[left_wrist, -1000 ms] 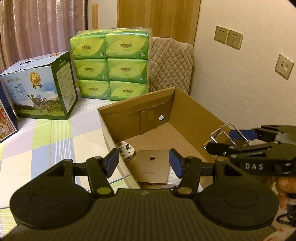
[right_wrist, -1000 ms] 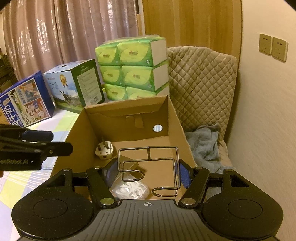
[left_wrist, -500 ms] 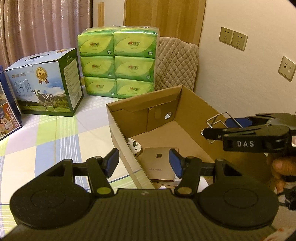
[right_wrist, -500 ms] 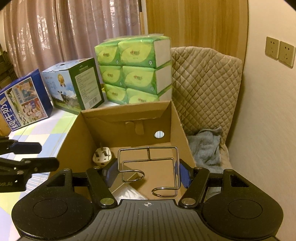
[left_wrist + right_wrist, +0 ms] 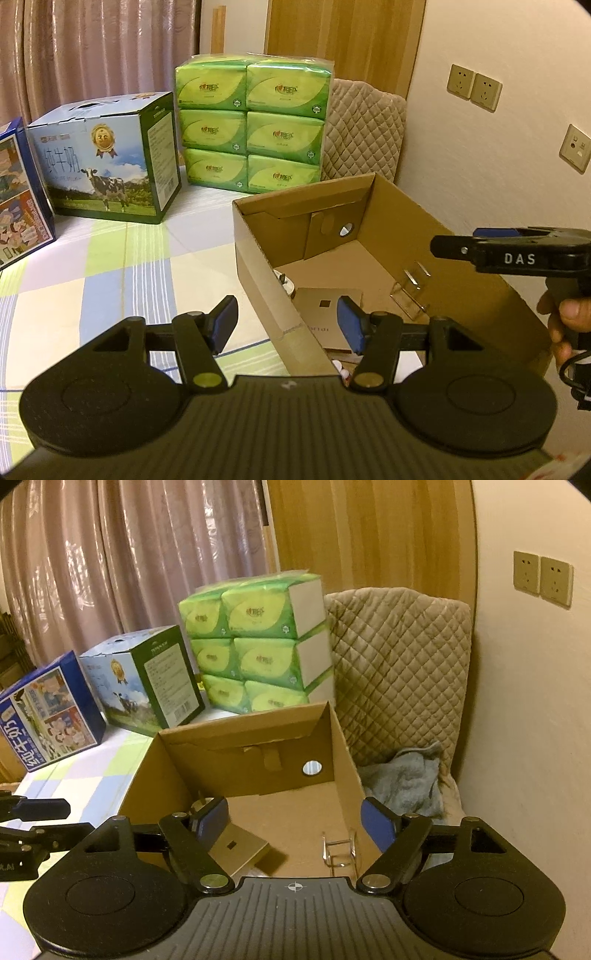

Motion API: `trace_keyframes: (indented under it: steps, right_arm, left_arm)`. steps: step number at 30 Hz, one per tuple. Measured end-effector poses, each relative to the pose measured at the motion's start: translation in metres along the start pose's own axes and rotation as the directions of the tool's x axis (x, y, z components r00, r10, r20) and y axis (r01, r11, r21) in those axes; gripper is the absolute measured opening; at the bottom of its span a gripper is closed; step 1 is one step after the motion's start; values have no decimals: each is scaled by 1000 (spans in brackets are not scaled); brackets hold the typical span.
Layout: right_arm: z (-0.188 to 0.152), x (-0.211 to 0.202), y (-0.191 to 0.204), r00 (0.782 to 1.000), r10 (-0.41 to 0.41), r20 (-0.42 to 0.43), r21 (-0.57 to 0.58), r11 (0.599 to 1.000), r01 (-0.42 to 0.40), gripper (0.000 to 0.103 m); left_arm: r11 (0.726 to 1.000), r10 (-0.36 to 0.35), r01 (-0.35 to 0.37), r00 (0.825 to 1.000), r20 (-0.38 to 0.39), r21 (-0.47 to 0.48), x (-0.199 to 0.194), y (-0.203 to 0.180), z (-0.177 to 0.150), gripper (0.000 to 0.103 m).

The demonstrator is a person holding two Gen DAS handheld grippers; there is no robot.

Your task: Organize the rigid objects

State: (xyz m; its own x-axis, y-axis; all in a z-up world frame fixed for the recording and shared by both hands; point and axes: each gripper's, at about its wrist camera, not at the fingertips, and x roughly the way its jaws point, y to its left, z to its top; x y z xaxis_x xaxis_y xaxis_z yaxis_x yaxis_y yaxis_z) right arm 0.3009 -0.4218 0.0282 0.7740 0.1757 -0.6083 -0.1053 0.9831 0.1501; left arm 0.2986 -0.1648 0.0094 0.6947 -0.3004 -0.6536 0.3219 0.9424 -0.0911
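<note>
Left wrist view: a checked cloth surface is seen, backed by curtains, a wood panel and a wall with sockets. A milk carton, stacked green tissue packs and an open cardboard box are set on it. The wire rack is found on the box floor, beside a flat card. The right gripper, just opened, is held apart above it; the left gripper is parted, empty
</note>
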Motion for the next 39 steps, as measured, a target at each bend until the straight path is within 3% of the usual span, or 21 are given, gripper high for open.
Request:
trace_keyframes:
  steps: [8,12,21,29,36,39]
  right_arm:
    - [-16,-32,-5,1000,-13,-20,62,998,14,76]
    - [-32,-56,3,999,-17,-49,56,998,19,76]
    - [-66,-120,28,998,-1,-62,65,998,5,76]
    - [-84,-170,53,998,-12,-59,52,999,15,77]
    - [-98,-201,69,998,5,-56,61,998,-1,77]
    - [-105,-210,77,998,0,-62,32,1000,2,77]
  left_arm:
    - [999,26,-26,1000,-3,-26,-27,0,-19,60]
    - [997,52,-51,999,10,-52,-49,-5,-33,77]
    - [993,84,-80,996,34,-89,-109,-22,-64,90]
    - [987,105,-95,992,74,-128,-160,-34,-86,96]
    - [992,103,-98,993,56,-84,-187,-48,-102,96]
    - [989,134,-130,990,49,-69,-195,-57,-111,96]
